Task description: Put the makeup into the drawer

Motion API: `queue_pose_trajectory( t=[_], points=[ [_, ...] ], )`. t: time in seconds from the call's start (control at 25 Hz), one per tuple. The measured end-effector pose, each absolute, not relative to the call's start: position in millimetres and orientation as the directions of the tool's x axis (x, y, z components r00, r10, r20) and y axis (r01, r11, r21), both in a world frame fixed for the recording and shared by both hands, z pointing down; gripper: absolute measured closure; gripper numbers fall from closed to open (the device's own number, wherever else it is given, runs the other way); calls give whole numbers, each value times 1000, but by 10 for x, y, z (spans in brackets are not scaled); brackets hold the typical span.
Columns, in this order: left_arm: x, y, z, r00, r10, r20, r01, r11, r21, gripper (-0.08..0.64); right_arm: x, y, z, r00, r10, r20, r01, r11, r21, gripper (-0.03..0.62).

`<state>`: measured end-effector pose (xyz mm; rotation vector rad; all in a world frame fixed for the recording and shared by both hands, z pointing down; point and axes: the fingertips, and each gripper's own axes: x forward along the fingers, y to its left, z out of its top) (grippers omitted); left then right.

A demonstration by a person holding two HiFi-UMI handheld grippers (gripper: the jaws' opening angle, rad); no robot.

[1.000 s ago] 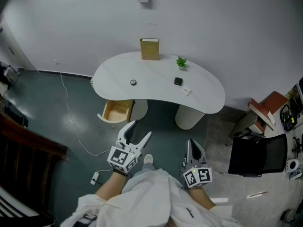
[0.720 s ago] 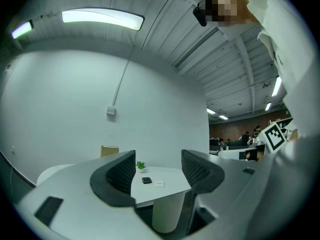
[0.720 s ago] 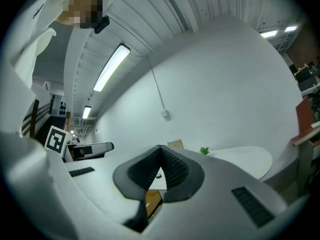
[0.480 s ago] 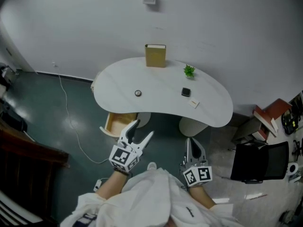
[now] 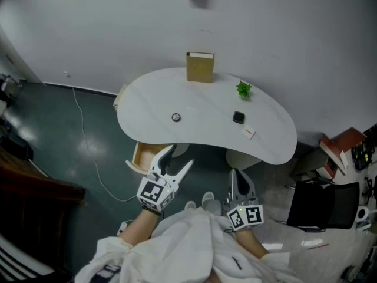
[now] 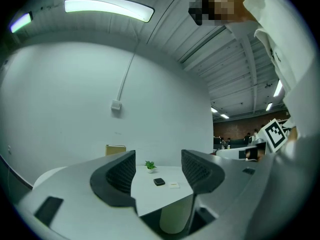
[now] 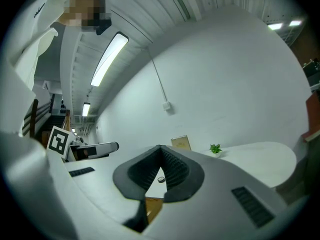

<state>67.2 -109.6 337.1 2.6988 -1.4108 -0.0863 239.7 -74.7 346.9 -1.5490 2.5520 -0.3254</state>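
A small round makeup item [image 5: 175,117] lies on the white curved table [image 5: 153,99], with a black square compact [image 5: 238,117] and a small white piece [image 5: 249,132] farther right. Under the table's left front a wooden drawer [image 5: 146,155] stands pulled out. My left gripper [image 5: 177,157] is open and empty, just short of the drawer; its own view shows the compact [image 6: 159,182] between its spread jaws. My right gripper [image 5: 237,177] is shut and empty, below the table's front edge. The round item [image 7: 161,179] and the drawer [image 7: 154,209] show under its closed jaws.
A tan box [image 5: 200,67] stands upright at the table's back edge, with a small potted plant [image 5: 243,89] to its right. A cable [image 5: 82,140] trails across the floor at left. A black chair [image 5: 321,202] and shelves stand at right.
The table has drawn slightly nearer and shifted right in the head view. Both grippers keep their poses, left open and right shut.
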Motion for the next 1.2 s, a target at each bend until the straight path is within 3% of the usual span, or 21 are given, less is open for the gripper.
queue_pose_trajectory(
  t=[0.6,1.2],
  points=[
    [165,-2003,3484,402,-915,28,-910,-395,128,281,1656,-2011,3558,-668,-744,11,-717,640,-275,575],
    [-218,-2912,3763,157,-982,108,-981,-143,130,281,944,-3261,3724,-869,-492,50,-483,821,-304,575]
  ],
)
